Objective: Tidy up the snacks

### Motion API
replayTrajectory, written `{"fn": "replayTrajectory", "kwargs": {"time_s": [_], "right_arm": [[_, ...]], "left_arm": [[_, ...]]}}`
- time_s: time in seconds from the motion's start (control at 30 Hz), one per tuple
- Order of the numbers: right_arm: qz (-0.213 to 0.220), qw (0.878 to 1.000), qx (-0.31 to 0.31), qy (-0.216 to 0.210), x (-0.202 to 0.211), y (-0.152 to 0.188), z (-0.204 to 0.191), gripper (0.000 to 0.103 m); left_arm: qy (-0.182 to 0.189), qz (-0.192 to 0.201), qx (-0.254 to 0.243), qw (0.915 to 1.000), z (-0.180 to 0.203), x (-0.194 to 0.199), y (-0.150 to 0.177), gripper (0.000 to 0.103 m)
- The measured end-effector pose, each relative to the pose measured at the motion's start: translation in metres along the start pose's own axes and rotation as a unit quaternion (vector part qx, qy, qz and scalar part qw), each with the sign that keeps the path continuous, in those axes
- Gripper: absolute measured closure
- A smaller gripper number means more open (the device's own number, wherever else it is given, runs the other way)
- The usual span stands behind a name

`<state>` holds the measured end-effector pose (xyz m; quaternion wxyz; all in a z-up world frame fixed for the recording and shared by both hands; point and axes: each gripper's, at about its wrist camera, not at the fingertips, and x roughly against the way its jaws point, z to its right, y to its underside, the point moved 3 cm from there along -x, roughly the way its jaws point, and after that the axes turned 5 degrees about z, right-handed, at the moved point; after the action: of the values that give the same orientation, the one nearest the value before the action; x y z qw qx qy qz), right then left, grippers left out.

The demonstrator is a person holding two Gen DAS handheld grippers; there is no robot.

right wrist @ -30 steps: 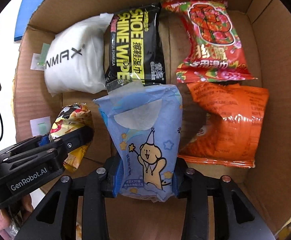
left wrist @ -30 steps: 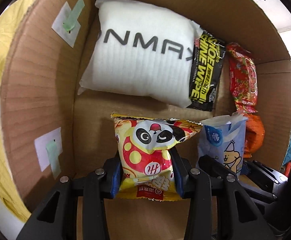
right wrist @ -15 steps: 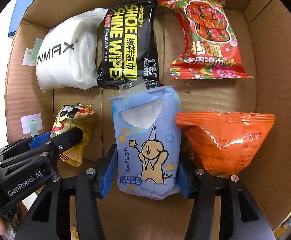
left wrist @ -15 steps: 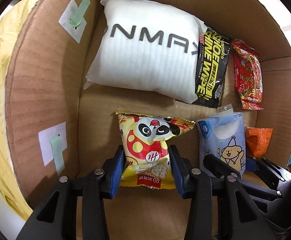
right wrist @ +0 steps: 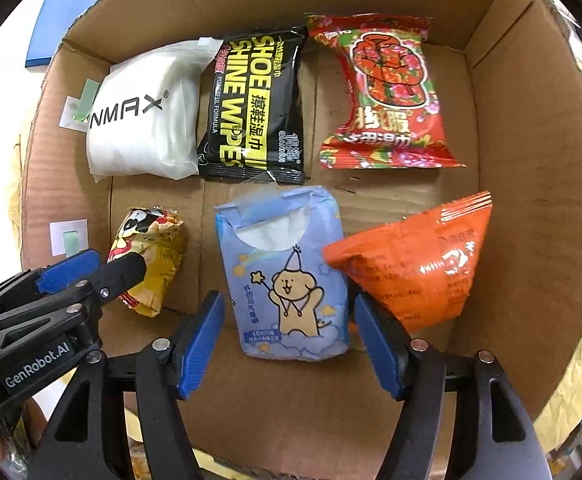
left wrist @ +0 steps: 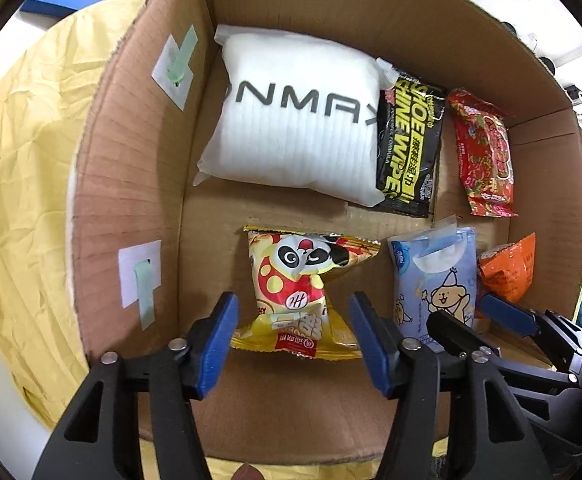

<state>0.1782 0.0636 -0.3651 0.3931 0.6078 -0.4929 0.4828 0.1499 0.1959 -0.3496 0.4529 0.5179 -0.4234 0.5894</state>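
A cardboard box (left wrist: 131,184) (right wrist: 531,200) holds several packets. The yellow panda snack bag (left wrist: 297,296) (right wrist: 151,256) lies on the box floor at front left, and my left gripper (left wrist: 293,316) (right wrist: 95,266) stands open around it, its blue pads clear of the bag. To its right lies the blue tissue pack with a cartoon dog (right wrist: 287,276) (left wrist: 437,280). My right gripper (right wrist: 289,316) (left wrist: 471,312) is open astride it, not pinching. An orange snack bag (right wrist: 415,268) (left wrist: 509,272) leans against the tissue pack's right side.
Along the back wall lie a white packet lettered NMAX (left wrist: 299,120) (right wrist: 143,120), a black shoe-wipes packet (left wrist: 411,144) (right wrist: 255,108) and a red flowered packet (left wrist: 485,152) (right wrist: 387,96). Yellow cloth (left wrist: 19,208) lies under the box. The box's walls hem both grippers in.
Both grippers have opened and let go: the panda bag and the blue tissue pack now rest on the box floor. Both grippers have drawn back a little.
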Motion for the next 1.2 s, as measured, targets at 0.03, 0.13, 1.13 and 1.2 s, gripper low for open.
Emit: {"fn": "replayTrajectory", "kwargs": {"time_s": [0.03, 0.13, 1.13, 1.2], "right_arm": [[0.001, 1.000, 0.000, 0.001, 0.002, 0.000, 0.002, 0.033], [0.006, 1.000, 0.002, 0.003, 0.014, 0.007, 0.007, 0.029], [0.106, 0.993, 0.019, 0.053, 0.136, 0.044, 0.030, 0.000], [0.124, 0.991, 0.021, 0.051, 0.155, 0.048, 0.028, 0.000]], "left_arm": [[-0.001, 0.003, -0.001, 1.0000, 0.003, 0.006, -0.004, 0.040], [-0.004, 0.012, -0.005, 0.9999, 0.007, 0.016, -0.004, 0.036], [-0.027, 0.123, -0.015, 0.9920, 0.022, 0.105, 0.015, 0.002], [-0.030, 0.143, -0.021, 0.9891, 0.029, 0.123, 0.022, 0.002]]}}
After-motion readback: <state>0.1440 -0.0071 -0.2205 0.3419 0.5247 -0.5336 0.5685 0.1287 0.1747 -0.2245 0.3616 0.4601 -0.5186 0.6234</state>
